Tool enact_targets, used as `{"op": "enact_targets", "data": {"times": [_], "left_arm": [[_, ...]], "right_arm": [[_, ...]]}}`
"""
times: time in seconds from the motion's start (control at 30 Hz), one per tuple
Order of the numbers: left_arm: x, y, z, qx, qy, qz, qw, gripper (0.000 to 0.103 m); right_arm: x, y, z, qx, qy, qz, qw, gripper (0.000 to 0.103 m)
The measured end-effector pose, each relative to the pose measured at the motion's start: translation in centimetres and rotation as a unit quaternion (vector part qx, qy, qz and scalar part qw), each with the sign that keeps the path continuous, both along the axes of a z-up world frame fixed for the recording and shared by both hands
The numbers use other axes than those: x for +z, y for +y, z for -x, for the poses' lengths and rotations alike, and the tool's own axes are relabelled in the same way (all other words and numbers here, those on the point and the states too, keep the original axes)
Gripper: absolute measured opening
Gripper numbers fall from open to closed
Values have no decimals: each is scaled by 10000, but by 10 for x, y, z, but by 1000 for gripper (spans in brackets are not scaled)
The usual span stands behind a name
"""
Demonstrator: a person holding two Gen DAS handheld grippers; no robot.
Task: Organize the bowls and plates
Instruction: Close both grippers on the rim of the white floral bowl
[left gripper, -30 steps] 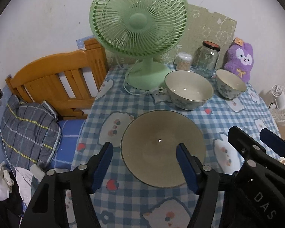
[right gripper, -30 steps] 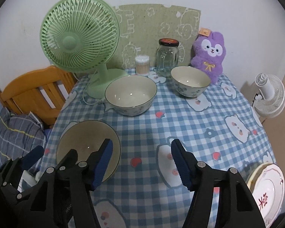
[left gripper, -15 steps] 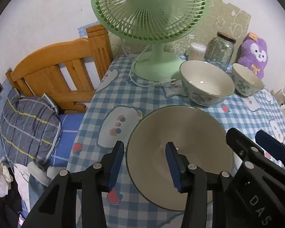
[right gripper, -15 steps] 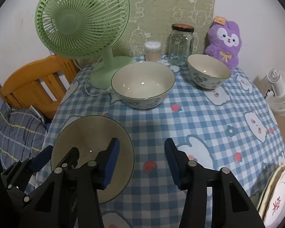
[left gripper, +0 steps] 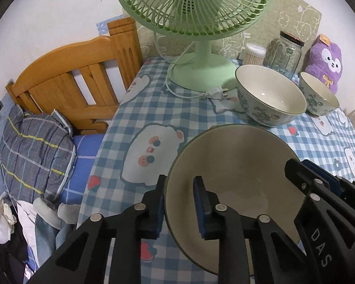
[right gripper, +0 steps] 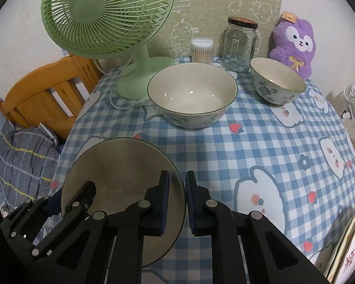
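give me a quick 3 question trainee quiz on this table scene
1. True or false: the left tongs and the right tongs grip opposite sides of the big bowl's rim.
2. How many flowered bowls stand behind it?
3. What stands nearest the purple plush toy: A) green fan B) glass jar C) small flowered bowl

Key: 1 true; 2 two, the large flowered bowl and the small one; 3 C.
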State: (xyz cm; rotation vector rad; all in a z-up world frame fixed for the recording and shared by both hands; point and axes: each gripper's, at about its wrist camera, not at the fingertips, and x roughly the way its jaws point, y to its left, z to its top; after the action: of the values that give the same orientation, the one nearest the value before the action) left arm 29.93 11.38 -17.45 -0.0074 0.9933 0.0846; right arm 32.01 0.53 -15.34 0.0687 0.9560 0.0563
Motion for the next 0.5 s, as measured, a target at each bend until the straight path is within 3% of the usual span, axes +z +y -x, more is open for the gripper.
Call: {"op": "enact_targets", "data": {"times": [0.5], "left_arm": [[1,1,0,-134,87,103,9998,16]], "right_arm": [[2,-1,6,-163,120,3,9998,17]]}}
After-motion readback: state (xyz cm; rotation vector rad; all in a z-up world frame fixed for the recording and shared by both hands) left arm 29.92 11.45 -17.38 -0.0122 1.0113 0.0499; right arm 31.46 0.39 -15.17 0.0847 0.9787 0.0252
